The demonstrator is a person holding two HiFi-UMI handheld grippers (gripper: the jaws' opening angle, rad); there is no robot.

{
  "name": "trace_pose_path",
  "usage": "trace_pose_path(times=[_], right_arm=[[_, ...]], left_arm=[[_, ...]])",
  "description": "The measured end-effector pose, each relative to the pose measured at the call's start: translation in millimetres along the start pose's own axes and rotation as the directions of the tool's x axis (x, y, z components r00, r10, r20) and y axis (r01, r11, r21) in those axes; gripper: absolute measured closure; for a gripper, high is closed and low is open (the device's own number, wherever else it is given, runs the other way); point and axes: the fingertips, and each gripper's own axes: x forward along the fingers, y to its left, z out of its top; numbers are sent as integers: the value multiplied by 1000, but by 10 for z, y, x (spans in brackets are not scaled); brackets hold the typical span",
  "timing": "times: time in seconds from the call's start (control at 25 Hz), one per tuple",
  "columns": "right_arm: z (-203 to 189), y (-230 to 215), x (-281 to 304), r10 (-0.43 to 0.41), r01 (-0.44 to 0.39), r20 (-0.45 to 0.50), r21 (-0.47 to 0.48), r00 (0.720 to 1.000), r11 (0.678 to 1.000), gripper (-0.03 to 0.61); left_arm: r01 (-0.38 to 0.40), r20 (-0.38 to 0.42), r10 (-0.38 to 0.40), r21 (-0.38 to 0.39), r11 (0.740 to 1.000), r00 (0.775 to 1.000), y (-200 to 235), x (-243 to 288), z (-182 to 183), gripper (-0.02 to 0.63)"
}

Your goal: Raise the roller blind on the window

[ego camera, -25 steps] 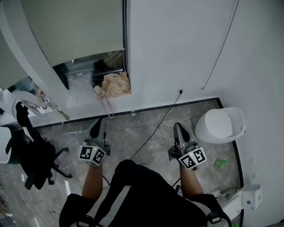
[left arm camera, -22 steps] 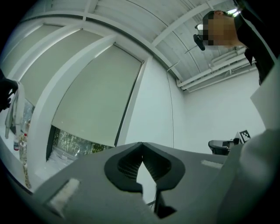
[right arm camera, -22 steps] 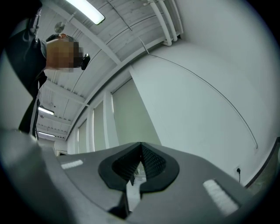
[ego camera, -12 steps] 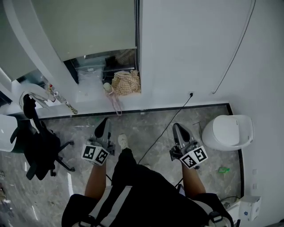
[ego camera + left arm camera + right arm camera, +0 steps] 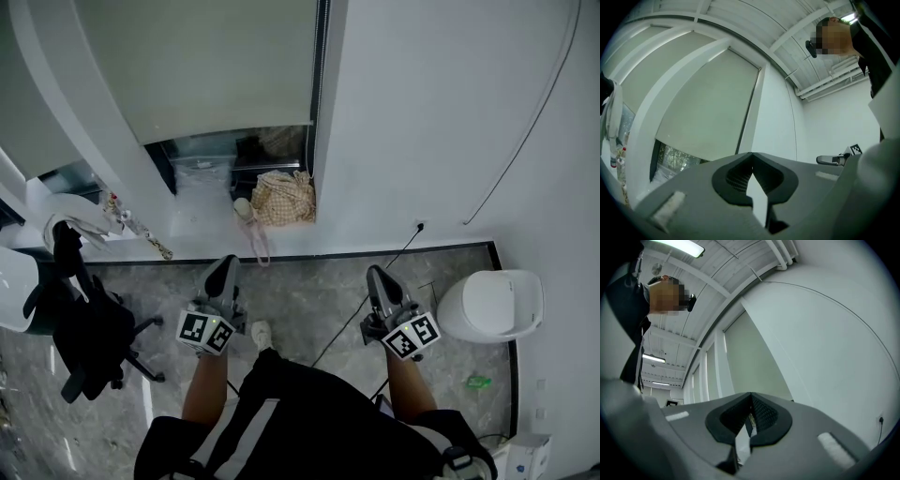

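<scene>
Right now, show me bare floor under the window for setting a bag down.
Bare floor lies below the sill, between the office chair and the black cable; more between cable and white bin. The sill is crowded: woven bag, bottle.

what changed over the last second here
The person stepped closer to the window: the roller blind, woven bag and white bin slid right and down in the head view, and a shoe appeared. The left gripper and right gripper stayed shut and empty; the blind hangs as low as before.
</scene>
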Motion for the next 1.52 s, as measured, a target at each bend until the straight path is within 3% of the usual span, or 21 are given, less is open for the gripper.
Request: trace_pose_path(times=[0.16,0.48,0.76,1.12,1.32,1.52], right_arm=[[-116,18,510,8,-8,-2,0,1000,1000,577],[-310,185,1535,23,-23,-1,-30,1000,999,577],[-457,387,2017,24,-24,5,-31,1000,999,577],[-422,174,2191,-34,35,12,-41,999,999,577],[-352,-63,2287,-38,38,46,-1,998,999,577],[-148,-354,2469,-31,32,69,-19,997,999,577]], left_arm=[[-19,12,19,-2,1000,1000,529,150,30,612],[25,20,-25,-4,1000,1000,1288,449,250,614],[71,24,-70,-82,994,997,1810,580,349,614],[149,-28,-150,-41,988,988,1799,991,224,612],[193,-24,-193,-20,981,981,1695,1323,213,612],[220,-21,-220,-9,975,975,1604,1809,262,612]])
